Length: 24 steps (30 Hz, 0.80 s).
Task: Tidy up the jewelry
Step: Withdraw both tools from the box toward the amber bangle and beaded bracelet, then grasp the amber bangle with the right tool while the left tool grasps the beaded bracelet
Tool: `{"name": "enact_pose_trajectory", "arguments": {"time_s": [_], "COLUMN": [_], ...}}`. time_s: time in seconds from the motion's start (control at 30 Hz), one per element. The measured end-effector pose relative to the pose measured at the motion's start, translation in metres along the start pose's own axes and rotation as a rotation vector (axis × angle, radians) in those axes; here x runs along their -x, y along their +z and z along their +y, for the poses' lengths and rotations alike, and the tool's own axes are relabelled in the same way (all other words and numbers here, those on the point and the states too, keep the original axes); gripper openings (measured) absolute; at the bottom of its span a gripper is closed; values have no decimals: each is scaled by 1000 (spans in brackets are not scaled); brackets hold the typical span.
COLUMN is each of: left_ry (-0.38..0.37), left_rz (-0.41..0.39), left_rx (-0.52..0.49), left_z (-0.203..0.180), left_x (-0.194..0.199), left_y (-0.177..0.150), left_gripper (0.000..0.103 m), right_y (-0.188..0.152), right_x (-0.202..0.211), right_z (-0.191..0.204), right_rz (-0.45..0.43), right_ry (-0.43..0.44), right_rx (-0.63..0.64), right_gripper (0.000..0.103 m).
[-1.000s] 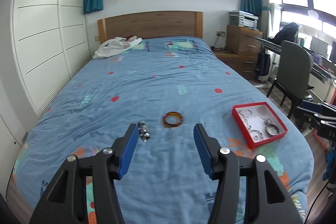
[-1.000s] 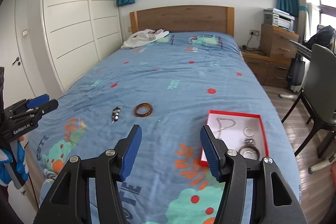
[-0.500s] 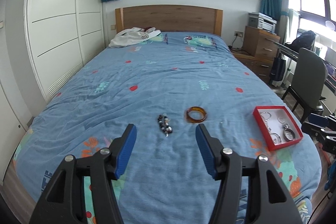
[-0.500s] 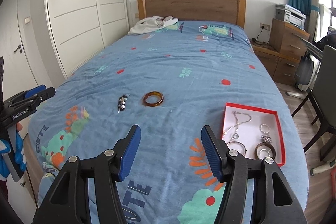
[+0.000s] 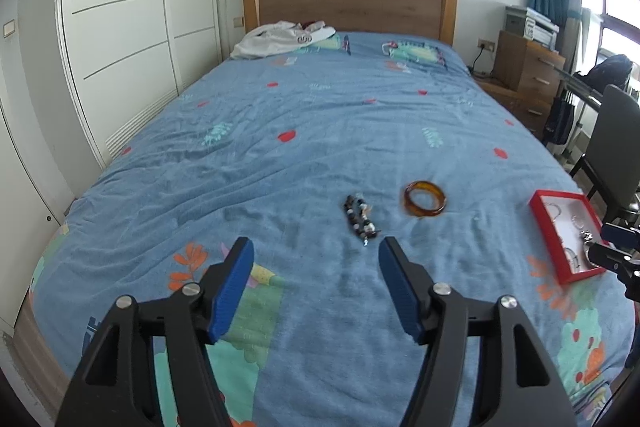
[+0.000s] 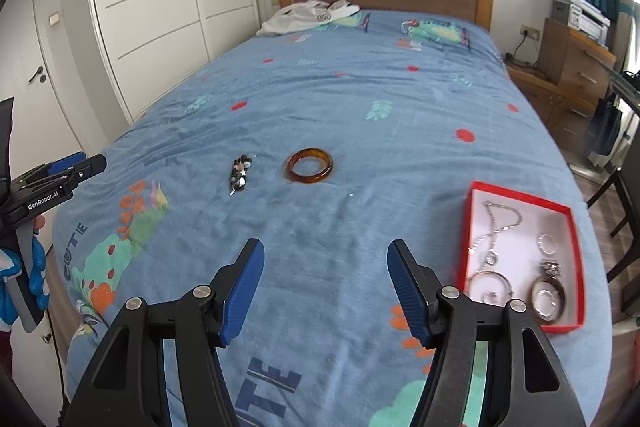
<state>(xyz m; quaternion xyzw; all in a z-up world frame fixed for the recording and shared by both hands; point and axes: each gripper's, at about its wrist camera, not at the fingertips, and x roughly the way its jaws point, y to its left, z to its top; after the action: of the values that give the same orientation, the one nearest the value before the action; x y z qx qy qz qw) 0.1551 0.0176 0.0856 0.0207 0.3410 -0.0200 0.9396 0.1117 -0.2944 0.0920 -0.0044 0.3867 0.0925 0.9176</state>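
A dark beaded bracelet (image 5: pixel 360 215) and an amber bangle (image 5: pixel 425 198) lie on the blue bed cover. A red tray (image 5: pixel 541 223) with several silver pieces sits at the right bed edge. My left gripper (image 5: pixel 316 255) is open and empty, just short of the beaded bracelet. In the right wrist view the beaded bracelet (image 6: pixel 241 173), the bangle (image 6: pixel 311 165) and the red tray (image 6: pixel 576 251) show. My right gripper (image 6: pixel 325 255) is open and empty above the cover, left of the tray.
The bed cover (image 5: pixel 320 131) stretches back to a wooden headboard (image 5: pixel 348 7). White clothing (image 5: pixel 280 37) lies near the pillows. A wardrobe (image 5: pixel 112 27) stands left. A dresser (image 5: pixel 528 75) and chair (image 5: pixel 616 147) stand right.
Both grippers have moved to the left and slightly forward over the bed. The beaded bracelet now sits between the left gripper's fingers in view. Both stay open.
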Motion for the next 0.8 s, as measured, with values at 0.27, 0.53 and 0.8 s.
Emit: {"name": "enact_pose_trajectory", "arguments": {"time_s": [0.27,0.53,0.8], "left_ry": [-10,-49,-101], "left_rz": [67,125,175], "left_rx": [0,-9,-18], "left_z": [-4,-18,-35], "left_x": [-61,-132,-193], "left_y": [5,13,14], "left_gripper": [64,65,65], "right_y": [17,43,68], "right_x": [-64,-136,-208], "right_z": [1,-6,-4], "right_rz": [65,112,145], "right_ry": [41,69,87], "right_rx": [13,23,54], "right_gripper": [70,78,85]}}
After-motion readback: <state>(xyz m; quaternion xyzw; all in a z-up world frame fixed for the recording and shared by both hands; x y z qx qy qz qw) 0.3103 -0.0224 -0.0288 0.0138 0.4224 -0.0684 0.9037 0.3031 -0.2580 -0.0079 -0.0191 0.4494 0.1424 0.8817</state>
